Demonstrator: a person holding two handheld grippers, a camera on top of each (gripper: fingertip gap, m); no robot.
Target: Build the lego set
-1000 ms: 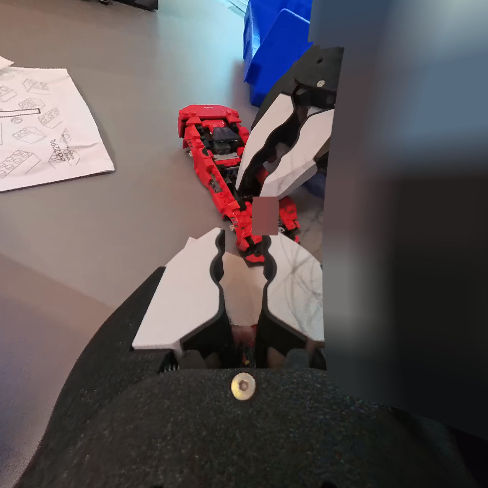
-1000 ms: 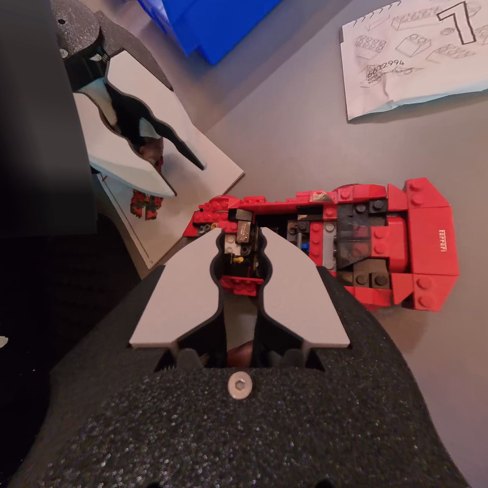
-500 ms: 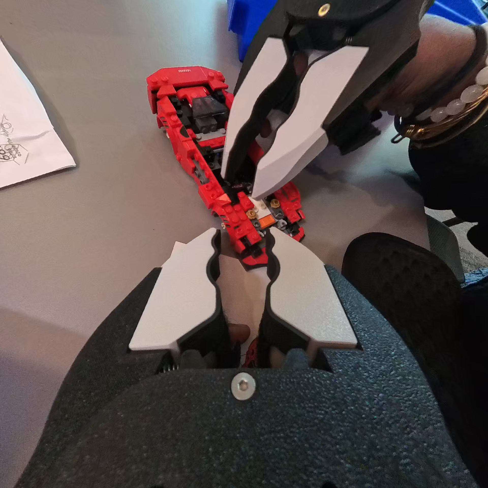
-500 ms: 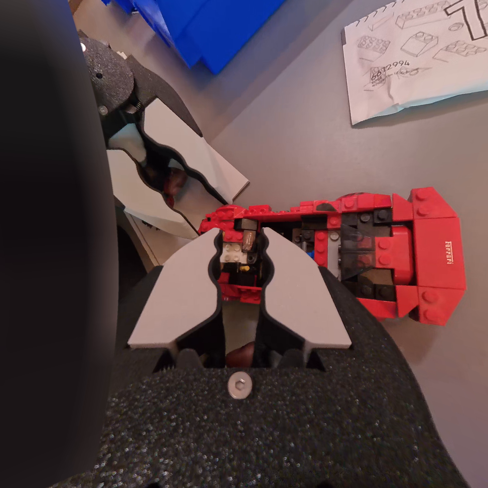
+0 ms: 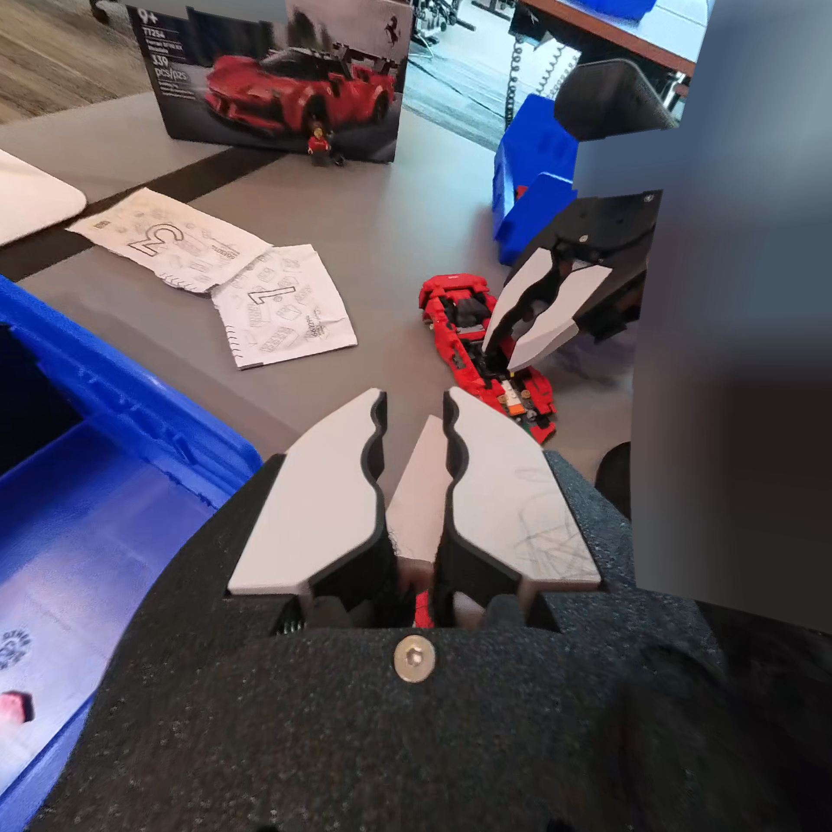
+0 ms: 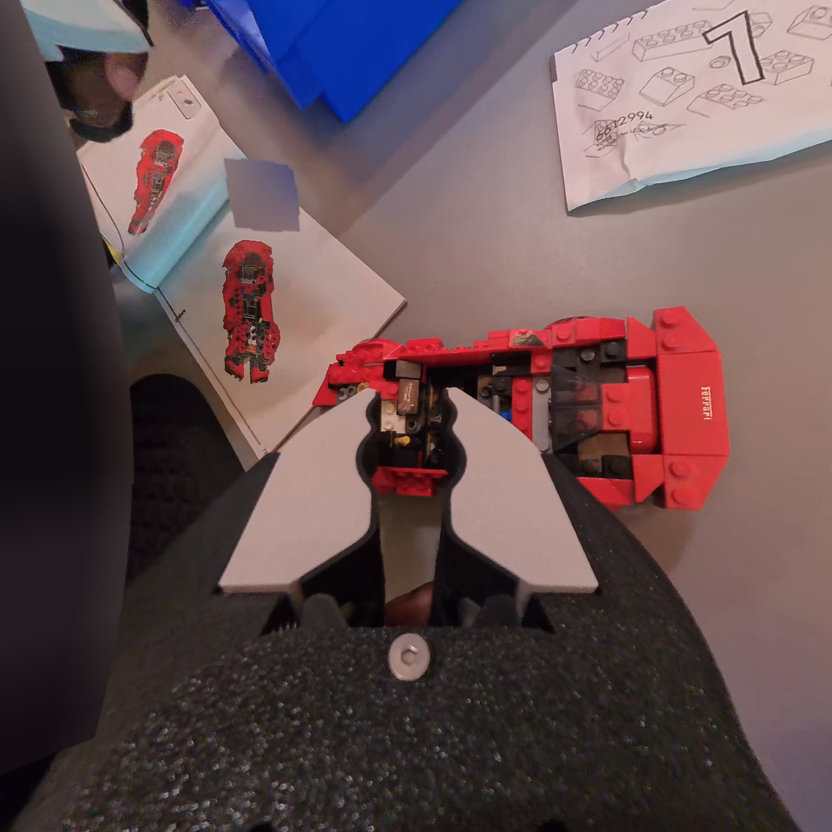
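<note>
The partly built red Lego car [image 5: 454,324] lies on the grey table, its black interior open on top. My right gripper [image 6: 412,396] is open, tilted down over the car [image 6: 675,405], with its tips astride the cockpit area behind the front end. It also shows in the left wrist view [image 5: 502,360], pointing down into the car. My left gripper [image 5: 414,396] is open and empty, held above the table a good way in front of the car's nose. A corner of the white instruction booklet shows under its fingers.
The open instruction booklet [image 6: 270,324] lies beside the car's front. The set's box [image 5: 279,76] and a minifigure [image 5: 319,148] stand at the back. Two paper bags [image 5: 283,310] lie mid-table. A blue bin [image 5: 112,427] is close on the left, another [image 5: 531,180] behind the car. Some 15 cm of space lies between my two pairs of fingers.
My left gripper has pulled back and up, away from the car's nose, and has left the right wrist view. My right gripper stays over the car, still open.
</note>
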